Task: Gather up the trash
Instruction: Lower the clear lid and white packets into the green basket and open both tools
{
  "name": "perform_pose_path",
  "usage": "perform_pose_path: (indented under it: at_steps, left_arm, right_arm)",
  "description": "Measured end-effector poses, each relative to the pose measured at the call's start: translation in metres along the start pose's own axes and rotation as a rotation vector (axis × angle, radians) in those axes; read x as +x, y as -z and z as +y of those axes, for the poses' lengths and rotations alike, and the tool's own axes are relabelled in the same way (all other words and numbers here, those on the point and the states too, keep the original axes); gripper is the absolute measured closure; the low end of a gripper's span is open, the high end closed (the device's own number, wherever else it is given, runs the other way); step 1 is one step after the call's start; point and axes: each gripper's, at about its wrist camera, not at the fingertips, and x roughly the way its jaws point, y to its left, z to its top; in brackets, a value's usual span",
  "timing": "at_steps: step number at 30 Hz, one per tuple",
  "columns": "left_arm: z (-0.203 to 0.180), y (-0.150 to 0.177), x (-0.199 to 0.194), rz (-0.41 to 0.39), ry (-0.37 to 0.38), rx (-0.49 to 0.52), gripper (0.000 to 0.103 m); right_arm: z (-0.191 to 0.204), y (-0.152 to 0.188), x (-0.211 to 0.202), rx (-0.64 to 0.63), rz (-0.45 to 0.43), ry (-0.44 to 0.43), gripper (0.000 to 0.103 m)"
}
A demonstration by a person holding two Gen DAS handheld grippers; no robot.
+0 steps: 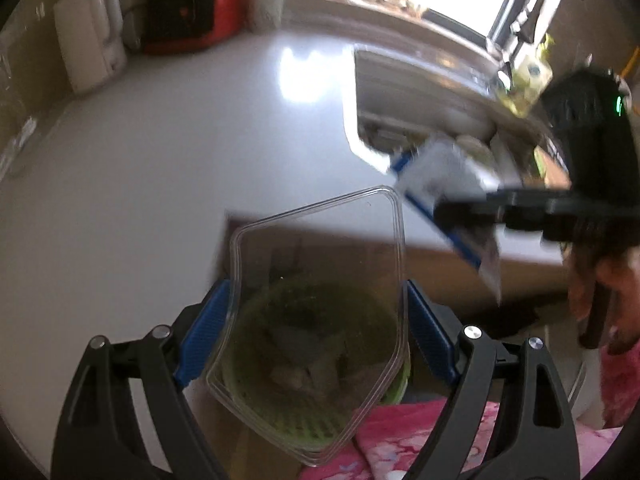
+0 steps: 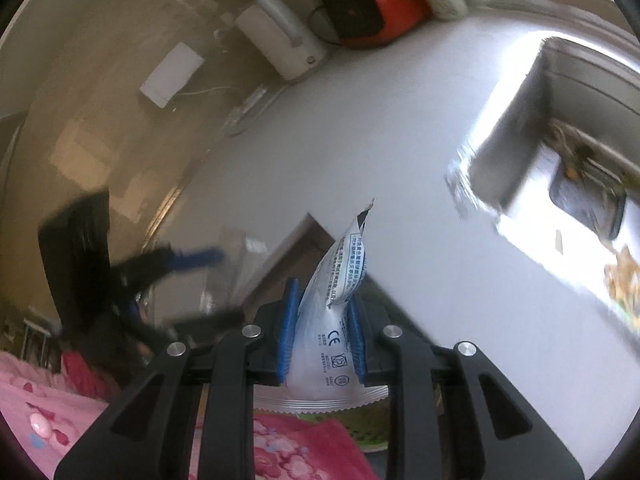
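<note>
Two grips are loaded: the left gripper (image 1: 316, 336) squeezes a clear plastic container (image 1: 316, 320) above a green bin (image 1: 308, 376); the right gripper (image 2: 322, 332) pinches a white wrapper (image 2: 340, 280), just right of it; the slick container could pop free, the limp wrapper miss the bin; only a CE mark reads, other print too small.

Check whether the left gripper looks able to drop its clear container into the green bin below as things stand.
Probably yes: the left gripper holds the clear container right above the green bin, with nothing visible between them.
</note>
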Motion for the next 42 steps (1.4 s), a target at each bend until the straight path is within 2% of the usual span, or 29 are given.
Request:
perform_pose_path:
  at_steps: [4, 6, 11, 15, 19, 22, 25, 31, 33, 35, 37, 41, 42]
  left_arm:
    - [-0.012, 0.036, 0.031, 0.043, -0.005, 0.015, 0.021]
    - [-0.017, 0.05, 0.05, 0.093, -0.001, 0.03, 0.021]
    - [-0.014, 0.07, 0.064, 0.127, -0.064, -0.001, 0.02]
    - [-0.007, 0.073, 0.045, 0.073, -0.083, -0.055, 0.008]
    - [0.005, 0.077, 0.027, 0.047, -0.128, -0.086, 0.008]
    - [0.02, 0.083, 0.013, 0.02, -0.164, -0.147, 0.008]
    - [0.028, 0.088, -0.001, -0.016, -0.204, -0.188, 0.008]
    - [0.042, 0.088, -0.015, -0.054, -0.275, -0.202, 0.008]
    - [0.042, 0.089, -0.016, -0.056, -0.292, -0.205, 0.008]
    - [0.043, 0.09, -0.015, -0.053, -0.305, -0.204, 0.008]
    - [0.044, 0.09, -0.013, -0.046, -0.314, -0.2, 0.008]
    - [0.045, 0.09, -0.013, -0.048, -0.327, -0.196, 0.008]
    - [0.045, 0.089, -0.013, -0.049, -0.33, -0.196, 0.008]
  right_arm:
    - [0.0, 0.018, -0.006, 0.027, -0.012, 0.014, 0.078]
    - [0.005, 0.026, -0.009, 0.025, -0.021, 0.021, 0.078]
    - [0.013, 0.044, -0.014, 0.016, -0.029, 0.025, 0.078]
    - [0.022, 0.055, -0.009, -0.009, -0.018, 0.042, 0.078]
    - [0.03, 0.065, 0.003, -0.053, 0.003, 0.084, 0.077]
    - [0.032, 0.074, 0.016, -0.079, 0.029, 0.103, 0.077]
    - [0.036, 0.088, 0.043, -0.121, 0.079, 0.131, 0.077]
    - [0.033, 0.11, 0.097, -0.167, 0.172, 0.176, 0.077]
    - [0.03, 0.115, 0.114, -0.188, 0.209, 0.215, 0.072]
    - [0.03, 0.117, 0.126, -0.201, 0.229, 0.241, 0.042]
    - [0.03, 0.119, 0.133, -0.211, 0.239, 0.268, 0.03]
    - [0.031, 0.119, 0.134, -0.203, 0.248, 0.281, 0.014]
    - [0.032, 0.118, 0.132, -0.202, 0.245, 0.286, 0.013]
